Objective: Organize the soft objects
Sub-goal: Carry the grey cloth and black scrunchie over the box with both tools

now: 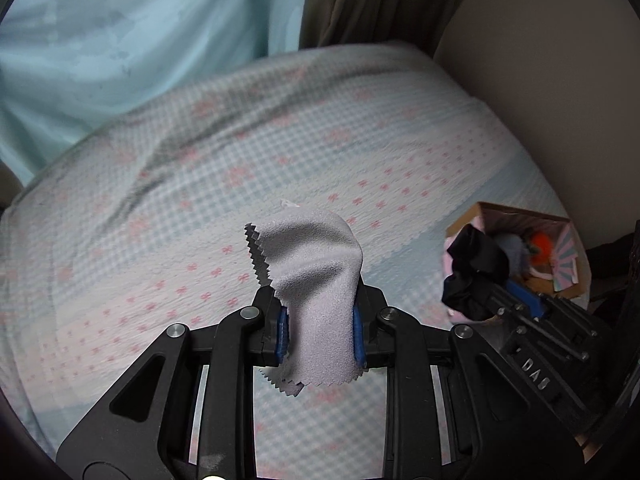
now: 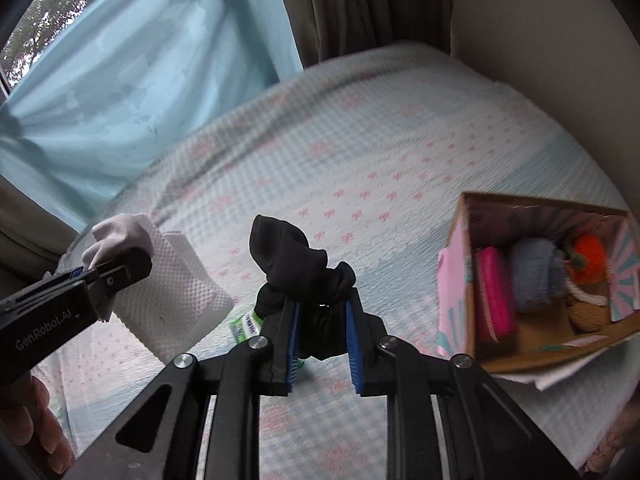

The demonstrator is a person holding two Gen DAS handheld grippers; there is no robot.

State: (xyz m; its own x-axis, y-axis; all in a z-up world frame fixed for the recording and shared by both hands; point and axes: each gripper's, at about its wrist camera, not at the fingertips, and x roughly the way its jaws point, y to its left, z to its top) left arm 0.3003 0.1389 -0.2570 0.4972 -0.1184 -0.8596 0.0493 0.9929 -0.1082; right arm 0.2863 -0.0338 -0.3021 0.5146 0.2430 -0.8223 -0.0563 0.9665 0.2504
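My left gripper (image 1: 320, 320) is shut on a pale grey cloth (image 1: 316, 272) with zigzag-cut edges, held up above the bed. In the right wrist view the same gripper (image 2: 120, 266) comes in from the left with that cloth (image 2: 120, 236) bunched at its tip. A black fabric piece (image 2: 296, 268), scrunched up, is clamped between the blue pads of my right gripper (image 2: 322, 320). The left wrist view shows this black piece (image 1: 472, 272) at the right, in front of the cardboard box (image 1: 520, 216). That open box (image 2: 540, 202) holds pink, blue-grey, orange and brown soft items.
A checked bedspread (image 2: 360, 152) with pink bows covers the bed. On it lie a white embossed paper towel (image 2: 176, 304) and a small green-labelled packet (image 2: 246, 326). Blue and brown curtains hang behind the bed, with a wall at the right. A person's fingers (image 2: 36, 420) show at lower left.
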